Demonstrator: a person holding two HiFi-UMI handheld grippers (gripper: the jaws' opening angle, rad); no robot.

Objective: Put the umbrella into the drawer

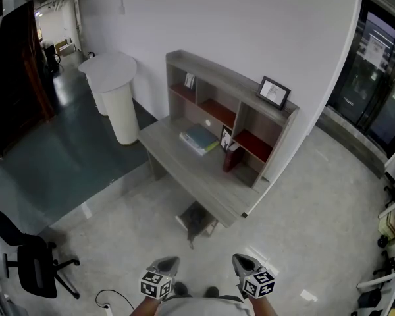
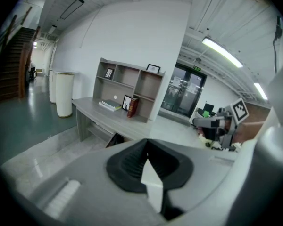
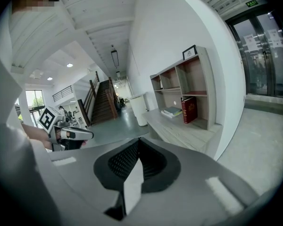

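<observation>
Pale speckled flooring (image 1: 303, 229) fills most of the head view and gives way to a dark green floor (image 1: 59, 157) on the left. A plain white wall (image 1: 250, 31) stands at the far side, with dark glass doors (image 1: 375, 78) at the far right. A grey wooden desk (image 1: 184, 166) stands against that wall, and on its far edge sits a shelf unit (image 1: 250, 114) with red-backed compartments. Left of the desk stands a white round pedestal table (image 1: 118, 104). A black office chair (image 1: 33, 265) is at the near left, well apart from the desk.

On the desk a stack of books (image 1: 199, 138) lies flat. To its right a small picture frame (image 1: 225, 137) and a red book (image 1: 230, 158) stand upright by the shelf unit. A larger framed picture (image 1: 274, 92) stands on top of the shelf unit at its right end.

A dark grey bundle (image 1: 196, 221) lies on the floor, partly under the desk's near edge. It looks like the folded umbrella, though it is too small to be sure. No drawer can be made out.

Left gripper (image 1: 170, 263) and right gripper (image 1: 242, 262) are side by side at the near edge, both well apart from the desk. Each one's jaws are pressed together with nothing between them.
</observation>
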